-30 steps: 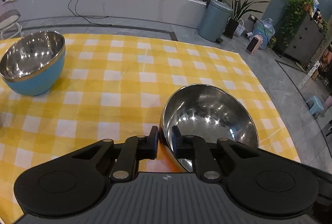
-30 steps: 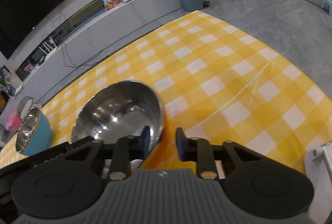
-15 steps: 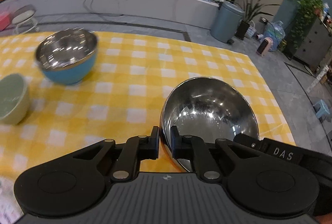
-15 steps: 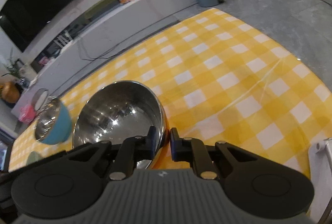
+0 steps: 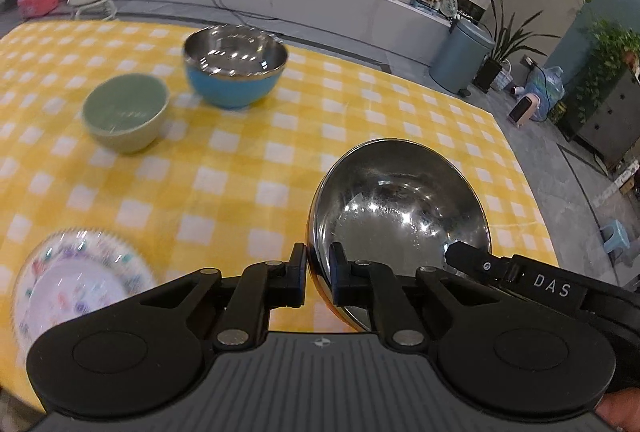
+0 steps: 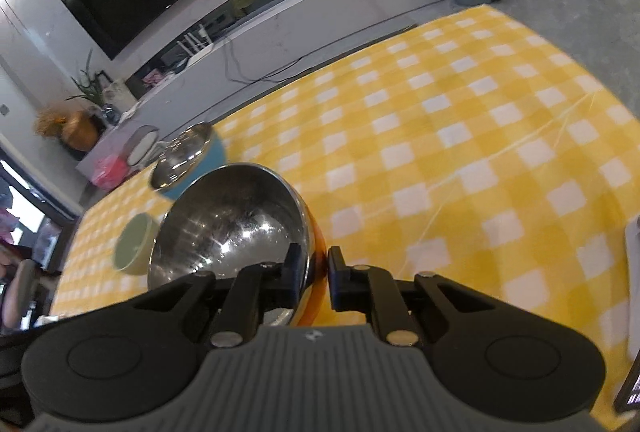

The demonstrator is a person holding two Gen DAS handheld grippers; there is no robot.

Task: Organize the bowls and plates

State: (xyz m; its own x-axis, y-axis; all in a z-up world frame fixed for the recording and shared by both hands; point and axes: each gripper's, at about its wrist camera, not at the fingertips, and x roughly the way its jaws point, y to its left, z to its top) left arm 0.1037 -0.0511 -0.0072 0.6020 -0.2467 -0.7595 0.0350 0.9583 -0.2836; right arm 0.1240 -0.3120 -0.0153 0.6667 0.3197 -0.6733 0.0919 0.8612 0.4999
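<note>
Both grippers are pinching the same steel bowl [image 5: 400, 220], one on each side of its rim. The left gripper [image 5: 319, 278] is clamping the near left edge, one finger inside and one outside the wall. The right gripper [image 6: 314, 274] is gripping the opposite edge the same way, its fingers closed on the rim. The bowl, orange on the outside, is sitting tilted over the near right part of the checked cloth [image 5: 224, 168]; whether it is touching the cloth I cannot tell. Further back a blue bowl [image 5: 235, 70] is standing on the cloth, with a green bowl [image 5: 126, 110] just beside it on the left. A patterned plate [image 5: 76, 292] is lying at the near left corner, well apart from the others.
</note>
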